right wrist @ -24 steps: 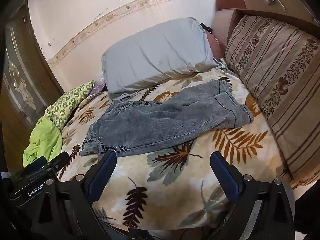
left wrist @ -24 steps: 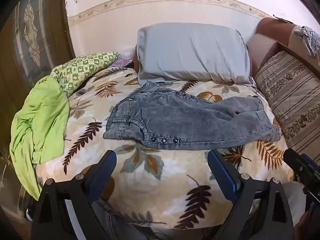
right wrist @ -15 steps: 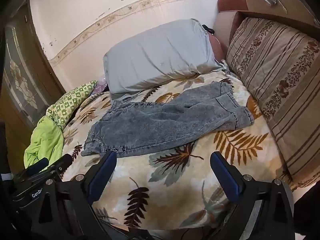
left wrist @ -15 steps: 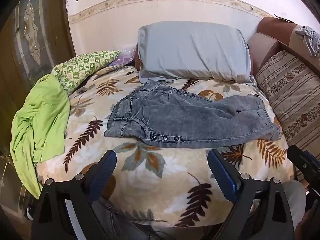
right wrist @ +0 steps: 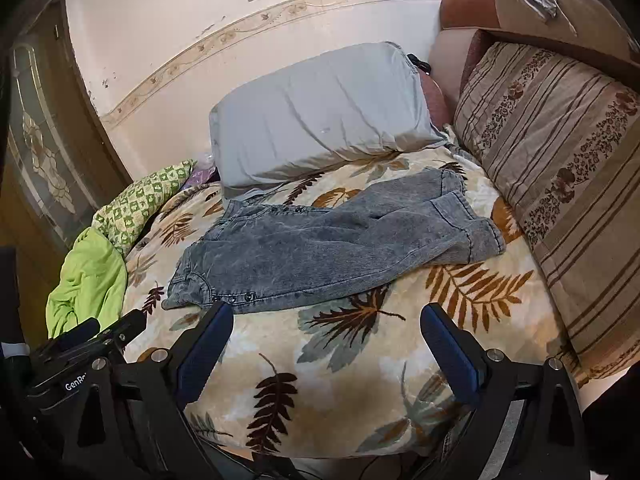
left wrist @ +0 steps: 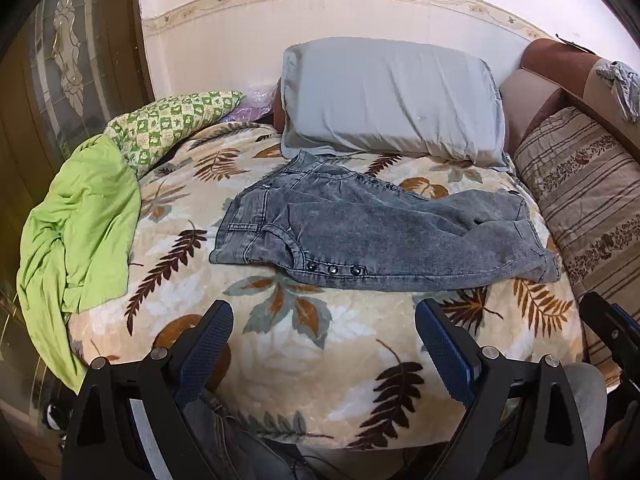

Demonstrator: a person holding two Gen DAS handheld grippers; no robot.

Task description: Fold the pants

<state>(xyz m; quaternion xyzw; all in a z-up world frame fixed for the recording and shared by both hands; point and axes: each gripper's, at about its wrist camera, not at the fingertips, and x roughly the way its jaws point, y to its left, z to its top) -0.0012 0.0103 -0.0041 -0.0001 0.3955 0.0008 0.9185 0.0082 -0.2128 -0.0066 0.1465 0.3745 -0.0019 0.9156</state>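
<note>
A pair of small grey acid-wash denim pants (left wrist: 380,236) lies flat on the leaf-patterned blanket (left wrist: 304,344), waistband to the left and leg cuffs to the right; it also shows in the right wrist view (right wrist: 320,252). The two legs lie one over the other. My left gripper (left wrist: 324,320) is open and empty, hovering short of the pants' near edge. My right gripper (right wrist: 326,326) is open and empty, near the snap buttons on the near edge. The left gripper's body (right wrist: 80,344) shows at the lower left of the right wrist view.
A grey pillow (left wrist: 392,96) lies behind the pants against the wall. A striped cushion (right wrist: 560,168) stands on the right. A green cloth (left wrist: 80,216) and a checked green pillow (left wrist: 172,124) lie on the left. A wooden door (left wrist: 60,80) is at far left.
Both grippers have moved slightly forward toward the pants. The pants have not moved and both grippers stay open.
</note>
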